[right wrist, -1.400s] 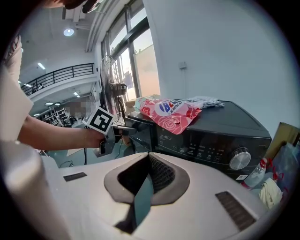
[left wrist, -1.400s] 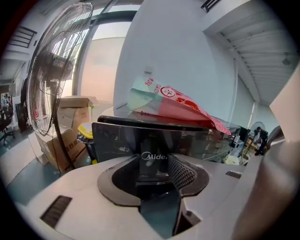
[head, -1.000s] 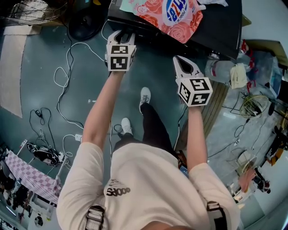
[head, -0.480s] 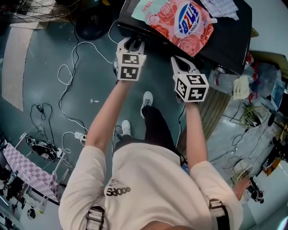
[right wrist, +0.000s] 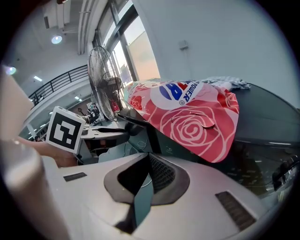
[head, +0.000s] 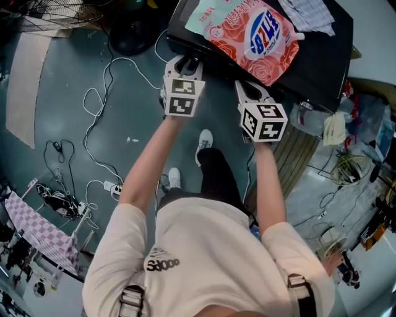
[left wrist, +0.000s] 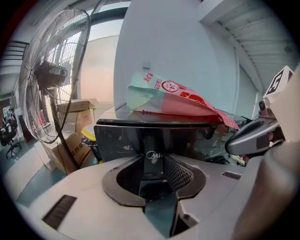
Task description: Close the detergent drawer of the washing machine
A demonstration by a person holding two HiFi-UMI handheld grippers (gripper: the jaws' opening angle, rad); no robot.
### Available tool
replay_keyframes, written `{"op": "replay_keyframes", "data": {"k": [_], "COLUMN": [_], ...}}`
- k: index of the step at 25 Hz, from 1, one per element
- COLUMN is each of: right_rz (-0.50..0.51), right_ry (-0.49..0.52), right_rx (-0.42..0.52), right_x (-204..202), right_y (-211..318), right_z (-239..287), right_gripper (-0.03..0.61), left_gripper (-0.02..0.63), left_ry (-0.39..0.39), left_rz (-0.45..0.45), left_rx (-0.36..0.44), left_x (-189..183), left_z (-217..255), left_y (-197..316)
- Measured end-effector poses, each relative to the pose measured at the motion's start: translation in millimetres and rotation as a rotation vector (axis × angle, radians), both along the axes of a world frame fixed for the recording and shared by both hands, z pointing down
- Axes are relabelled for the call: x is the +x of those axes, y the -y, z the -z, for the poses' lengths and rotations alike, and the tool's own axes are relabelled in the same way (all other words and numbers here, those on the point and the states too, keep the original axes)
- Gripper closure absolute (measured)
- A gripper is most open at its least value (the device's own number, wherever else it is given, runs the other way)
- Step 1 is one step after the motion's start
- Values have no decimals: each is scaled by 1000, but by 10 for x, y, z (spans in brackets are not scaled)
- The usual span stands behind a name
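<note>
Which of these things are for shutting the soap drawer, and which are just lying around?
For the job:
washing machine
detergent drawer
left hand-held gripper, up at the drawer

Just lying about:
pink detergent pouch on top of the machine
cloth beside it
fan
cardboard boxes

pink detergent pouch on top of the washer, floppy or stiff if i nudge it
Probably floppy: the detergent pouch sags over the front edge of the washing machine. Its glossy film would likely slide, perhaps off the front.
</note>
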State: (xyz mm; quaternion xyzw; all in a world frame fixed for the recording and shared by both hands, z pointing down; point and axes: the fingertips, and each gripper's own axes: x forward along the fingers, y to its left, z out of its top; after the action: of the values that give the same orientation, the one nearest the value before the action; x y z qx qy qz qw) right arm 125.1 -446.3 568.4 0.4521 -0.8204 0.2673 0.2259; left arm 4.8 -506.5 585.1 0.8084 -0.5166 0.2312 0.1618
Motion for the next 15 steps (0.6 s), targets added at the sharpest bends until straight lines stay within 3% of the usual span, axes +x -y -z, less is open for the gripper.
{"op": "replay_keyframes", "data": {"k": [11, 15], "right_rz": [11, 4], "right_ry": [0, -1], "right_rx": [18, 20], "right_x": [54, 83], "right_y": [27, 26], "right_z": [50, 82], "right_gripper": [584, 584], "left_gripper": [480, 480], "left_ry": [-7, 22], "left_rz": [-9, -23], "left_rx": [-12, -9], "left_x": [26, 27], "left_z": [4, -7], "left_y": [120, 119]}}
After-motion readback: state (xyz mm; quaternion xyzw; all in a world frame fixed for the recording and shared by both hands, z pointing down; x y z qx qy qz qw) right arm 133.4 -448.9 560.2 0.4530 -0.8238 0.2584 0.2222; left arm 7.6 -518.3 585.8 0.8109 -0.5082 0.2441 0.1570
